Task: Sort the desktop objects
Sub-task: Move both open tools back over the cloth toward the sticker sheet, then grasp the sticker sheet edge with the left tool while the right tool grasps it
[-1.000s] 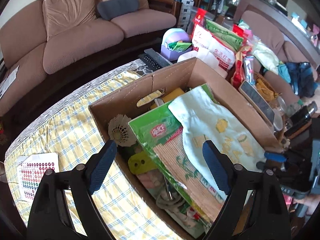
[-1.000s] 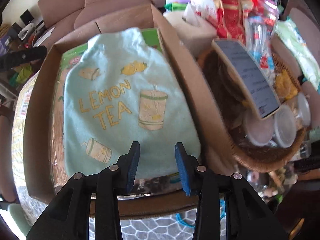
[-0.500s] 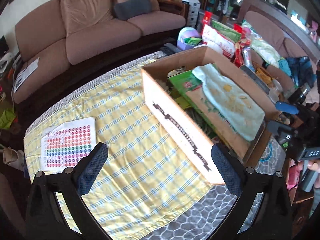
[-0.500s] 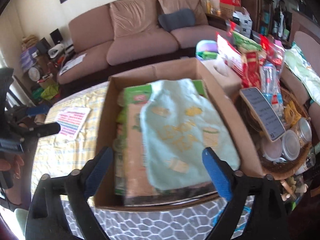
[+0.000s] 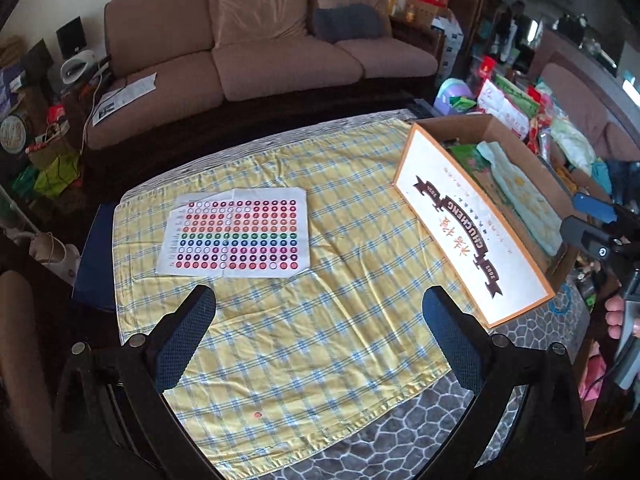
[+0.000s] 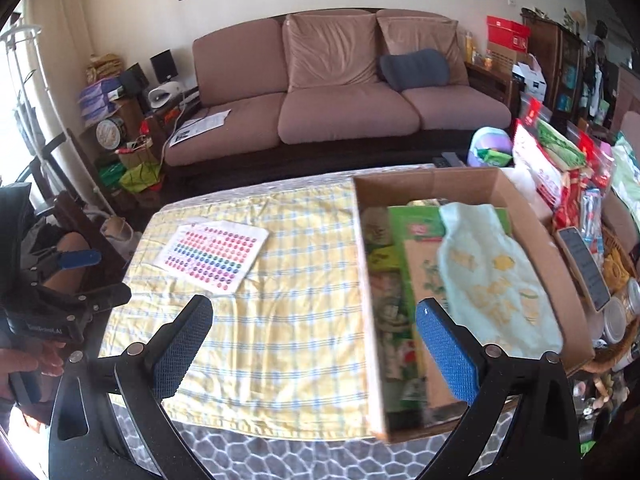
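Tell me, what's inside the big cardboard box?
Inside the cardboard box, a light blue cloth lies over a green packet. More packets sit alongside; whatever's underneath is covered.

Legible markings, this moment:

1. Cardboard box (image 5: 472, 224), white outer side panel: a dark brown ribbon banner reads "CHUCHENG", seen upside down in the left wrist view. Its two ends carry small year numerals, one apparently "2002", uncertain. Large Chinese characters stand next to the banner, with a line of smaller ones further out; not legible.

2. Light blue cloth (image 6: 496, 280) lying in the box: yellow lettering, blurred, unreadable.

3. Sticker sheet (image 5: 236, 234) on the checked tablecloth: small print down one edge, too small to read.
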